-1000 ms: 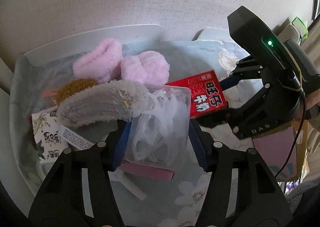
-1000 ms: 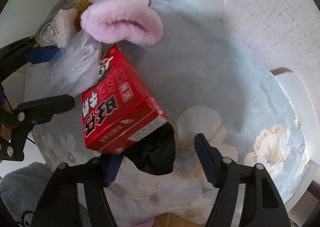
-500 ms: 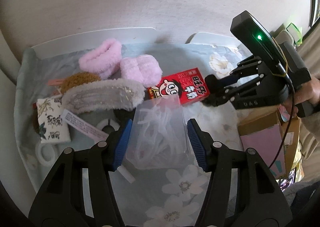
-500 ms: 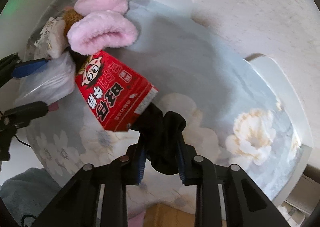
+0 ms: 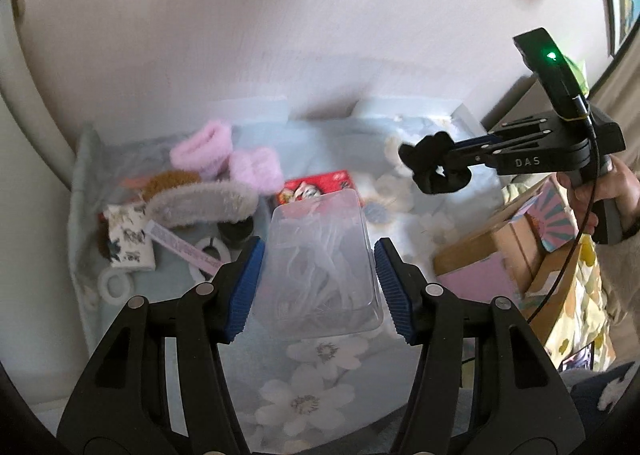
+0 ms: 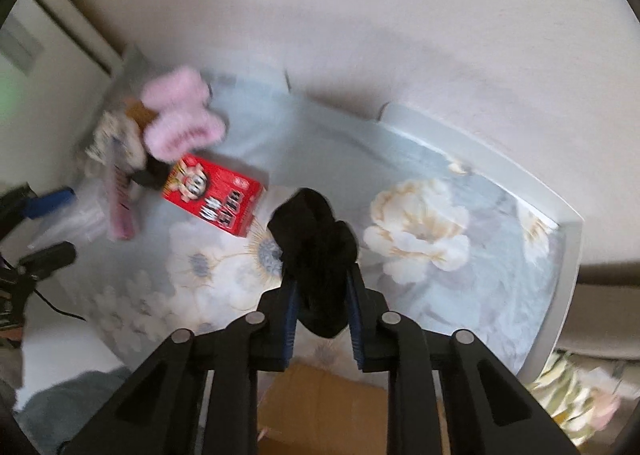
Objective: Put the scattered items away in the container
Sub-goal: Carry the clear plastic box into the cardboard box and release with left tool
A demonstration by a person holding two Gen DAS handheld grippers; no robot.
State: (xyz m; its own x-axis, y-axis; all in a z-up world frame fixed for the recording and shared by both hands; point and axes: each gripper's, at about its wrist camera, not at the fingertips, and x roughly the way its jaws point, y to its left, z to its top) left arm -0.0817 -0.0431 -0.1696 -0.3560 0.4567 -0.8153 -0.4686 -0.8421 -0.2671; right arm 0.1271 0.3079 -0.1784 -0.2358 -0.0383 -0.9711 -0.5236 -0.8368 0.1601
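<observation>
My right tool (image 6: 320,319) has just closed on the black scrunchie (image 6: 316,251) and lifted it off the flowered surface (image 6: 420,287), away from the red carton (image 6: 216,201). My left tool (image 5: 316,287) is clamped on the clear plastic box (image 5: 320,263), now raised above the clutter. Judgement: both items are ready to carry to the cardboard box (image 5: 492,251) at the surface's edge.

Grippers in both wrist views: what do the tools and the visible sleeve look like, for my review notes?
Both are black, angular two-finger tools with ribbed blue pads and silver pivot screws. The right gripper carries white "DAS" lettering, a black module with a green light on top, and a black cable hanging down. The hand on its handle emerges from a fuzzy light sleeve.
</observation>
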